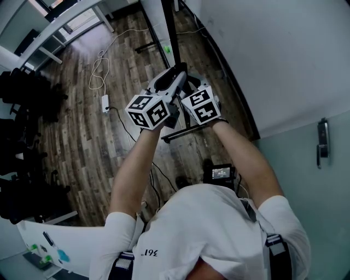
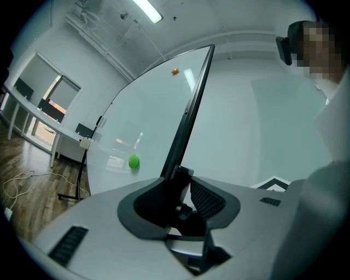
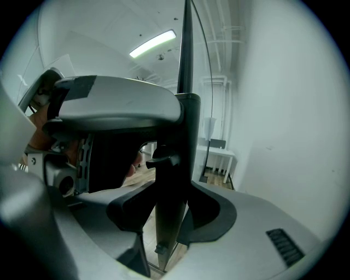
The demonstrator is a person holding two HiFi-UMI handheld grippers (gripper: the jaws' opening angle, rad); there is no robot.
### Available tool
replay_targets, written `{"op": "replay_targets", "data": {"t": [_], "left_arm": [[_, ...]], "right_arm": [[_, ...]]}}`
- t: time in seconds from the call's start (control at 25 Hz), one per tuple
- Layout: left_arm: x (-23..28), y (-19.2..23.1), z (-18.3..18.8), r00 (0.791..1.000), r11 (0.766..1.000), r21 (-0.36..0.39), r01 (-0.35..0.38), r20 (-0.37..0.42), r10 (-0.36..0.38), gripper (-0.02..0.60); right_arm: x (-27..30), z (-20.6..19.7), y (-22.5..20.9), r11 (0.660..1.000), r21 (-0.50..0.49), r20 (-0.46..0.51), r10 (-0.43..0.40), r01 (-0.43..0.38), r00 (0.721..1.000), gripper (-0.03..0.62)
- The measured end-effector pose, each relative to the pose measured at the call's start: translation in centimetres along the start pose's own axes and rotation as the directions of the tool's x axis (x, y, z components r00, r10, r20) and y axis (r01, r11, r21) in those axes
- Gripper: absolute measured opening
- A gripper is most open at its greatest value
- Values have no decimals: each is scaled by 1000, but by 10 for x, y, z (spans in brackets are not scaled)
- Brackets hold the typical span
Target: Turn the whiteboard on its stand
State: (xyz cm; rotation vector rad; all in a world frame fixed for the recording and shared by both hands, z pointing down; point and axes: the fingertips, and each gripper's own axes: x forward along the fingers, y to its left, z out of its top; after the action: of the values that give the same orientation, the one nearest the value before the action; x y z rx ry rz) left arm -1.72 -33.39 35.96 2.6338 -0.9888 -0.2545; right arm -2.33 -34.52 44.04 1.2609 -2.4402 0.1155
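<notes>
- Left gripper (image 2: 183, 191): fingers clenched on the dark frame edge (image 2: 192, 101) of the whiteboard (image 2: 145, 117).
- Whiteboard: upright on its stand (image 1: 183, 130) on the wooden floor (image 1: 82, 142), edge-on to the person, near the wall (image 1: 273, 54). 1 green magnet (image 2: 134, 162) sits on its face.
- Right gripper (image 3: 174, 205): fingers clenched on the same frame edge, just beside the left gripper.

I'm seeing a dark wood-plank floor (image 1: 82, 136) with a white cable (image 1: 98, 68) and power strip (image 1: 105, 102) on it. Plain white wall (image 1: 273, 54) to the right, white desk (image 1: 65, 24) near the window (image 2: 52, 90), and a strip light (image 2: 146, 10) overhead.
</notes>
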Motion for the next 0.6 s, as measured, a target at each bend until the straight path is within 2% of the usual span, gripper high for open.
{"op": "replay_targets", "data": {"t": [0.6], "left_arm": [[-14,-30,-11,1000,999,-25,31,2,-31,147]], "right_arm": [[-32,-12,9,1000,7,6,-4,4,1000,199]]}}
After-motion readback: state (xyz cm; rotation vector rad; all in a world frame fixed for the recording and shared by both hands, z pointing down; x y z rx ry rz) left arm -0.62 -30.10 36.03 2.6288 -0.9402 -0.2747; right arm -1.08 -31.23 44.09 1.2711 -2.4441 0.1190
